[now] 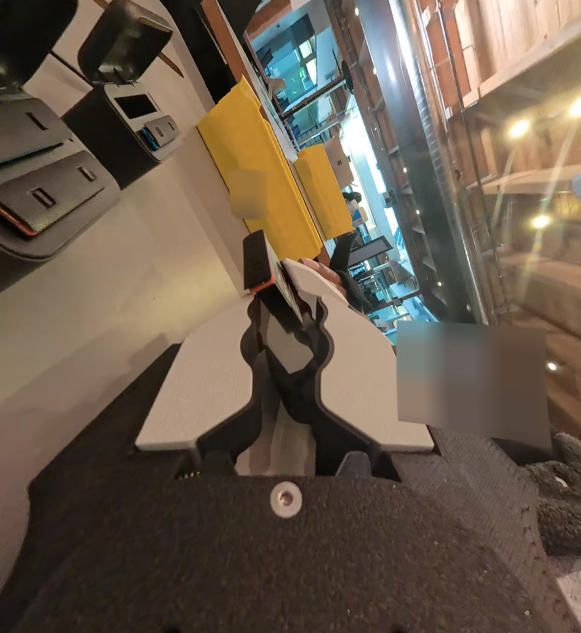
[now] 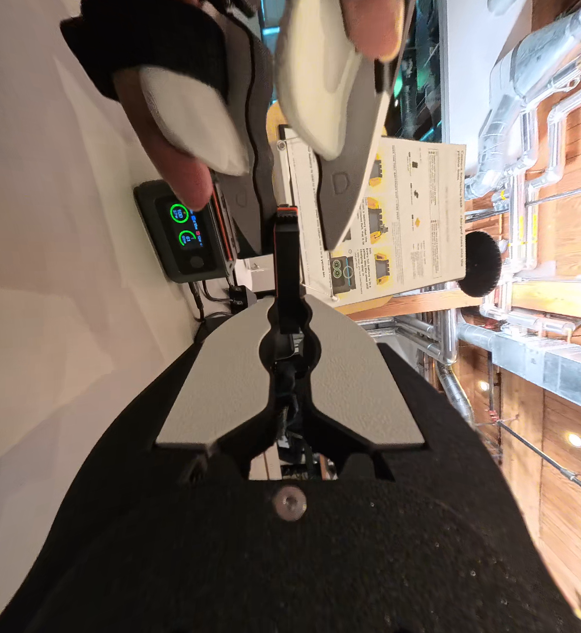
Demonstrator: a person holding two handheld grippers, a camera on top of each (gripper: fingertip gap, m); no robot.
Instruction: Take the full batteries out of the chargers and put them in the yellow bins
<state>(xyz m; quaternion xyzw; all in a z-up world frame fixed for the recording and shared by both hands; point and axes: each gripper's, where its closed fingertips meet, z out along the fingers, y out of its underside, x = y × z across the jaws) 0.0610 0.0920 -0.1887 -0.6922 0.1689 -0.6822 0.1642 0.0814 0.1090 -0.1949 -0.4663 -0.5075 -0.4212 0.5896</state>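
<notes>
My right gripper (image 2: pixel 290 308) is shut on a thin black battery with orange trim (image 2: pixel 286 260), which sticks out forward from its fingertips. My left gripper (image 1: pixel 285 301) faces it, and its blurred jaws stand apart on either side of the battery's free end (image 1: pixel 258 263), which reaches in between them. The left gripper also shows at the top of the right wrist view (image 2: pixel 295 246). Two yellow bins (image 1: pixel 258 164) (image 1: pixel 323 188) stand on the white table just beyond the battery. Black chargers (image 1: pixel 25 212) (image 1: pixel 121 137) hold more batteries.
A charger with a lit screen and green rings (image 2: pixel 186 229) sits on the table, with cables (image 2: pixel 213 305) behind it. A printed sheet on a wooden board (image 2: pixel 385 222) stands nearby. One charger's lid (image 1: pixel 124 37) is open. A hand (image 1: pixel 319 270) holds the right gripper. My two grippers' fingertips are within a few centimetres of each other.
</notes>
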